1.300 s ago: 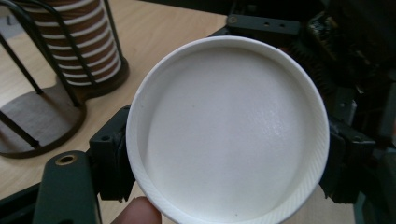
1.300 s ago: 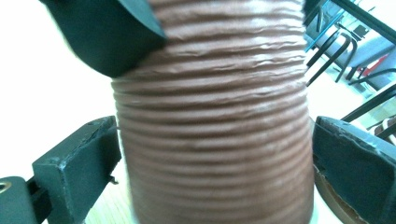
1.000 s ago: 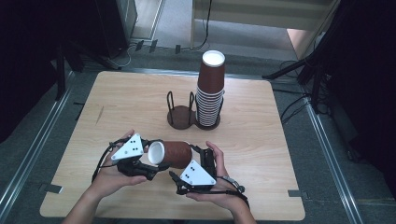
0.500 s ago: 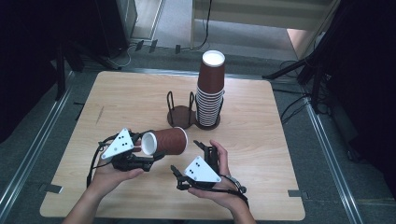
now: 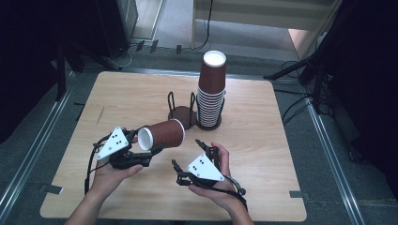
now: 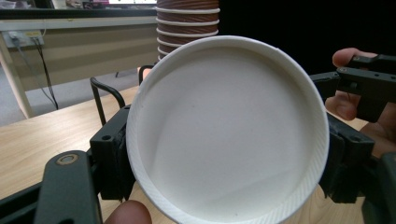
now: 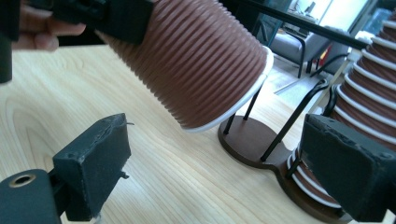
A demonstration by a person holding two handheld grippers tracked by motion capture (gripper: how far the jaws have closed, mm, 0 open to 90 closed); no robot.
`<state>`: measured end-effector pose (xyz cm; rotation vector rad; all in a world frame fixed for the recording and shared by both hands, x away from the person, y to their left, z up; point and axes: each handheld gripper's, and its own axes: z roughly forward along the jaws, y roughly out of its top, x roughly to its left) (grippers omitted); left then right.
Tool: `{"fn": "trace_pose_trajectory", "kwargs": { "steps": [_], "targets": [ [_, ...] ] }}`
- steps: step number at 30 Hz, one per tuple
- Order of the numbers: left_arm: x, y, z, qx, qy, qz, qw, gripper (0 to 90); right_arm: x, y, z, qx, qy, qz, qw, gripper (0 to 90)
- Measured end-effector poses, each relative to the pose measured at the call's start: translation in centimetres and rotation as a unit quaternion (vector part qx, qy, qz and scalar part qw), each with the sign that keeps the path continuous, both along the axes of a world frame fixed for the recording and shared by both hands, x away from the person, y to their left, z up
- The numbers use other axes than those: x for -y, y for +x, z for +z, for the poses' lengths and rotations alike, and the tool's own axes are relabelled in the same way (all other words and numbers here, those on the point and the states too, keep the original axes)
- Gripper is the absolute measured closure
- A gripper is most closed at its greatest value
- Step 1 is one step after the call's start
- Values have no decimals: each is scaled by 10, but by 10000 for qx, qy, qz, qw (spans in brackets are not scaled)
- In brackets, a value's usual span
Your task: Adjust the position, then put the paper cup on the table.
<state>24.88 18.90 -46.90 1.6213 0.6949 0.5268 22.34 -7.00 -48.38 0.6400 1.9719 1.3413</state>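
My left gripper (image 5: 146,146) is shut on a brown ribbed paper cup (image 5: 163,134), held on its side above the table's near left. Its white base faces that gripper; the white-rimmed mouth points at the cup holder (image 5: 180,111). In the left gripper view the base of the cup (image 6: 224,135) sits between the black jaws of the left gripper (image 6: 229,161). My right gripper (image 5: 185,152) stands open just right of the cup, with nothing between its fingers. From the right gripper (image 7: 219,163) the cup (image 7: 196,60) hangs above and beyond the jaws.
A tall stack of brown cups (image 5: 211,89) stands upside down at the table's middle, on the right part of the brown wire-looped holder; stack (image 7: 369,107), holder base (image 7: 252,140). The wooden table (image 5: 281,187) has metal rails and dark floor around it.
The cup lay low between both grippers a second ago. The left gripper has lifted it up and away from the right gripper, which kept its place.
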Motion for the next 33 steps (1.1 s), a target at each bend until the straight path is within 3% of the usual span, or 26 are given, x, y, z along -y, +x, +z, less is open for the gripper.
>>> {"fn": "trace_pose_trajectory", "kwargs": {
  "steps": [8, 11, 15, 19, 22, 27, 31, 33],
  "targets": [
    [-3, 2, -1, 25, -265, 220, 9994, 224, 2, 8, 0, -609, 623, -403, 9954, 88],
    [-3, 2, -2, 70, -346, 257, 9990, 224, 4, 10, 0, -880, 869, -497, 9911, 86],
    [-2, 1, -2, 152, -401, 273, 9987, 224, 4, 11, 1, -1286, 1219, -514, 9828, 6],
    [-2, 1, -4, 227, -503, 302, 9980, 224, 3, 11, 3, -1452, 1530, -556, 9759, 6],
    [-2, 1, -5, 264, -594, 341, 9973, 224, 2, 10, 5, -1633, 1819, -562, 9680, 7],
    [-1, 1, -6, 351, -765, 474, 9953, 224, 3, 8, 10, -1917, 2358, -780, 9495, 6],
    [-3, 0, -6, 416, -932, 569, 9932, 224, 4, 9, 13, -2212, 2816, -914, 9292, 0],
    [-3, 0, -5, 438, -998, 596, 9923, 224, 6, 9, 14, -2374, 3025, -1064, 9170, 0]
  ]
}}
